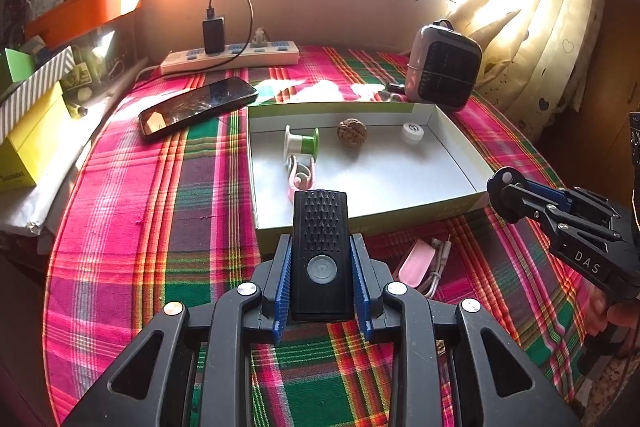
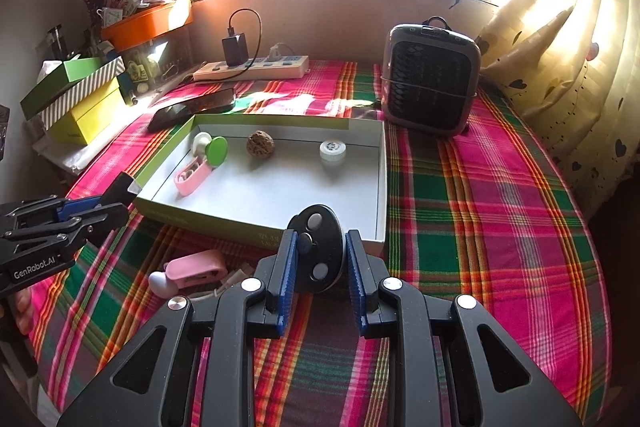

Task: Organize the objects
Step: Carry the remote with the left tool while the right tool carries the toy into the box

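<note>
Two handheld grippers hover at the near edge of a shallow open box (image 2: 362,125) on a plaid tablecloth (image 2: 500,207), each loaded. Left gripper (image 1: 320,267) clamps a black ribbed remote-like device (image 1: 320,227); right gripper (image 2: 322,267) pinches a black round disc with pale buttons (image 2: 318,251). Inside the box lie a green spool (image 2: 216,151), walnut (image 2: 260,144), white cap (image 2: 333,149) and pink clip (image 2: 192,179). Judged mid-transfer: next, carry both items over the wall and release them on bare floor. Another pink item (image 2: 196,273) waits outside.
</note>
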A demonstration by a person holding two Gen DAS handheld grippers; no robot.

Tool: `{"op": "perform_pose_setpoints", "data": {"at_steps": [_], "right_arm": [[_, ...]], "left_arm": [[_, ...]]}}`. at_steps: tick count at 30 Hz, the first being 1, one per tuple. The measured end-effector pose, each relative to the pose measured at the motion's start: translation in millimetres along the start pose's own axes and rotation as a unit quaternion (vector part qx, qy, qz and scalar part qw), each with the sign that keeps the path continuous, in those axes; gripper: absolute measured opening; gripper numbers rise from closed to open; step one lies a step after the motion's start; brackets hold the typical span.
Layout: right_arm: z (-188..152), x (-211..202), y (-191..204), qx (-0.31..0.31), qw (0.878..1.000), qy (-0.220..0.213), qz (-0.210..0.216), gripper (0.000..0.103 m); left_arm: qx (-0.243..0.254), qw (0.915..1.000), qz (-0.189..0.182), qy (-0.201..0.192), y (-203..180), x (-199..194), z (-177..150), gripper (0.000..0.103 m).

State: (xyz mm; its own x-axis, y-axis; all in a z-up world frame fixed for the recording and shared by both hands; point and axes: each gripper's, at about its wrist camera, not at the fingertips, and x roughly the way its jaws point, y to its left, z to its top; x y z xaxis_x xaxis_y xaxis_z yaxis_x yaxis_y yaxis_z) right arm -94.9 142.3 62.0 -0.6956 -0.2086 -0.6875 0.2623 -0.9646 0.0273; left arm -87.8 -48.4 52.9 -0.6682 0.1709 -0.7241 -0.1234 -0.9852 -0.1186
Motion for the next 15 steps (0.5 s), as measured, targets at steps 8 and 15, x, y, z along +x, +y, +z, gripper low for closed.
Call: {"op": "perform_pose_setpoints", "data": {"at_steps": [8, 15], "right_arm": [[13.5, 2.3, -2.2, -0.002, 1.000, -0.005, 0.001, 0.025], [27.1, 6.9, -4.7, -0.006, 1.000, -0.008, 0.002, 0.025]], "left_arm": [[-0.001, 1.0000, -0.002, -0.002, -1.0, 4.0, 12.8, 0.025], [0.003, 1.0000, -0.007, -0.003, -5.3, 11.1, 26.0, 0.025]]}}
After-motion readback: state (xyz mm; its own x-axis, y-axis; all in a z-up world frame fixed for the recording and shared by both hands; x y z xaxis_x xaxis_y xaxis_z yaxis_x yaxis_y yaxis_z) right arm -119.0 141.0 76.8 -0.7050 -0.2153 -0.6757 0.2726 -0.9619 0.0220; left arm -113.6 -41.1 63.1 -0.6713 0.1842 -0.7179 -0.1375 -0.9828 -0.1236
